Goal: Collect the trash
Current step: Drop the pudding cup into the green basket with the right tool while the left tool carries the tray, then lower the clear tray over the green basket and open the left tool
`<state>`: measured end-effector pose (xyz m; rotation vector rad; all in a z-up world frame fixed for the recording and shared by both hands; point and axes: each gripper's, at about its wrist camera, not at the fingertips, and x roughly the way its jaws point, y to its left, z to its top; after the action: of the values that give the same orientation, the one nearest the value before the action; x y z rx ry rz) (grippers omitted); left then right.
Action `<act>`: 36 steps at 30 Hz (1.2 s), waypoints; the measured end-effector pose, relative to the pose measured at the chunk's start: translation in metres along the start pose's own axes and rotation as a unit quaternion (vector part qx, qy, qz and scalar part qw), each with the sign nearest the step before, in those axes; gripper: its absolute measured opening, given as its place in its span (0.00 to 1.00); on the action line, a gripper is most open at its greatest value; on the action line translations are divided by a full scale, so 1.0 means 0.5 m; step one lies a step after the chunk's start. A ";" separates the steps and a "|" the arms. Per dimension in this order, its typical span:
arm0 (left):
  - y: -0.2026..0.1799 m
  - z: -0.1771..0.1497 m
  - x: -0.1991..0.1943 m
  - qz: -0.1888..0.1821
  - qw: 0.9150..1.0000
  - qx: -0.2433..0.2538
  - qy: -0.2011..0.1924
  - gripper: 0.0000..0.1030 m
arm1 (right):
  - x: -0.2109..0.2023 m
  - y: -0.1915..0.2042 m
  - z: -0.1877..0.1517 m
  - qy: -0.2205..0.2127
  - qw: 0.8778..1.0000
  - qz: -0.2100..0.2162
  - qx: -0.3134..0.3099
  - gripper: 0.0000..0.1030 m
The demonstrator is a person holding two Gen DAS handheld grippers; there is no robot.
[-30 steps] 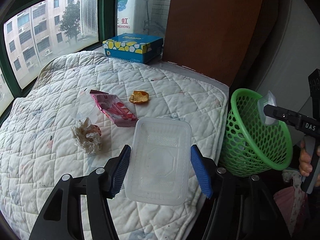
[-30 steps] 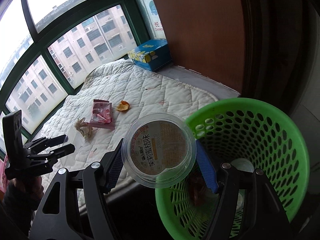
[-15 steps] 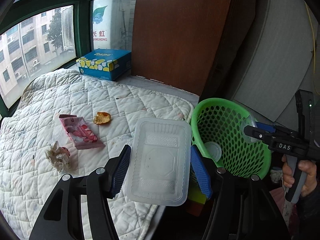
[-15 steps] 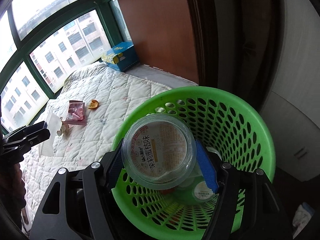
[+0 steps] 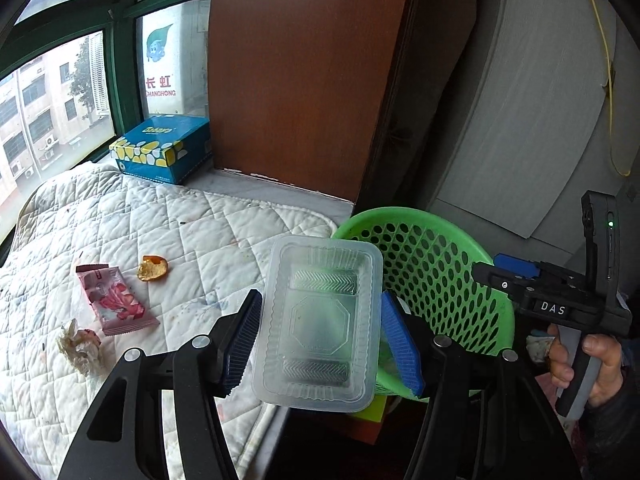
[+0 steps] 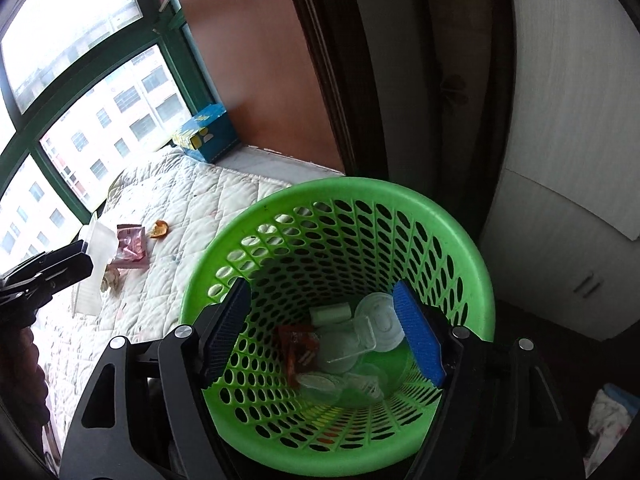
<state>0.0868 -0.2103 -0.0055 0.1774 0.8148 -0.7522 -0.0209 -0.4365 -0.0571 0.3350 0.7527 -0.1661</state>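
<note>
One view only: basket's (image 6: 460, 240) trash

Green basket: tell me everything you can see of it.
The green basket is round, seemingly plastic, with a solid rim and walls pierced by oval holes. It stands off the quilt's edge, tilting in the left view. Clear plastic lids and cups, a red wrapper lie inside. The right gripper hangs open over its mouth.

A lived-in room of a flat: a quilted pad (image 5: 168, 232) covers a bay-window ledge, green window frames (image 5: 120, 72) look onto apartment blocks (image 6: 132, 108), a tissue box (image 5: 164, 152) sits by a wooden panel (image 5: 300, 80), and a green basket (image 6: 452, 240) stands beside pale cupboards (image 6: 568, 140).
</note>
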 end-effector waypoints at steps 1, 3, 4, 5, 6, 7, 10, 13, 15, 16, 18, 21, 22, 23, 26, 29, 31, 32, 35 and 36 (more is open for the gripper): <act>-0.008 0.002 0.006 -0.002 1.000 0.002 0.002 0.57 | -0.005 -0.004 0.001 -0.003 1.000 -0.002 0.001 0.71; -0.023 0.005 0.019 -0.009 1.000 0.004 0.008 0.57 | -0.017 -0.013 0.002 -0.011 1.000 -0.003 0.005 0.71; -0.030 0.006 0.027 -0.013 1.000 0.005 0.011 0.57 | -0.020 -0.018 0.004 -0.014 1.000 -0.004 0.007 0.72; -0.039 0.007 0.035 -0.017 1.000 0.006 0.014 0.57 | -0.027 -0.023 0.004 -0.018 1.000 -0.005 0.009 0.72; -0.046 0.007 0.042 -0.021 1.000 0.007 0.018 0.57 | -0.032 -0.027 0.005 -0.022 1.000 -0.005 0.012 0.72; -0.053 0.007 0.049 -0.024 0.999 0.008 0.021 0.57 | -0.037 -0.030 0.005 -0.025 1.000 -0.005 0.014 0.73; -0.073 0.009 0.068 -0.032 0.999 0.010 0.030 0.57 | -0.043 -0.038 0.008 -0.033 0.999 -0.005 0.022 0.73; -0.091 0.012 0.086 -0.035 0.999 0.013 0.036 0.57 | -0.052 -0.047 0.008 -0.039 0.999 -0.004 0.028 0.74; -0.102 0.016 0.093 -0.041 0.998 0.011 0.038 0.57 | -0.056 -0.050 0.007 -0.042 0.999 -0.002 0.032 0.74; -0.106 0.017 0.096 -0.044 0.998 0.011 0.039 0.57 | -0.058 -0.052 0.007 -0.043 0.999 -0.002 0.033 0.75; -0.119 0.019 0.102 -0.048 0.998 0.015 0.042 0.57 | -0.062 -0.053 0.006 -0.046 0.998 -0.003 0.035 0.75; -0.137 0.019 0.113 -0.057 0.997 0.018 0.047 0.57 | -0.070 -0.055 0.007 -0.052 0.998 -0.001 0.040 0.75; -0.142 0.019 0.115 -0.060 0.997 0.018 0.047 0.58 | -0.072 -0.056 0.006 -0.053 0.998 -0.001 0.041 0.75; -0.146 0.019 0.118 -0.063 0.997 0.019 0.048 0.60 | -0.074 -0.057 0.006 -0.054 0.998 -0.001 0.042 0.75; -0.156 0.016 0.119 -0.067 0.997 0.020 0.046 0.65 | -0.077 -0.059 0.005 -0.055 0.998 -0.001 0.044 0.75; -0.155 0.014 0.118 -0.060 0.997 0.016 0.044 0.73 | -0.078 -0.060 0.003 -0.054 0.997 0.001 0.046 0.75; -0.154 0.013 0.114 -0.055 0.997 0.019 0.041 0.73 | -0.078 -0.057 0.003 -0.054 0.998 0.003 0.045 0.75; -0.152 0.011 0.109 -0.049 0.998 0.020 0.039 0.73 | -0.078 -0.054 0.003 -0.054 0.998 0.004 0.045 0.75; -0.142 0.008 0.096 -0.032 0.999 0.022 0.035 0.73 | -0.079 -0.044 0.004 -0.053 0.998 0.008 0.039 0.75; -0.136 0.007 0.091 -0.025 0.999 0.020 0.033 0.73 | -0.079 -0.039 0.005 -0.053 0.998 0.010 0.037 0.75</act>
<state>0.0636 -0.2860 -0.0264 0.2185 0.8691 -0.8128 -0.0531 -0.4546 -0.0329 0.4016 0.6387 -0.1914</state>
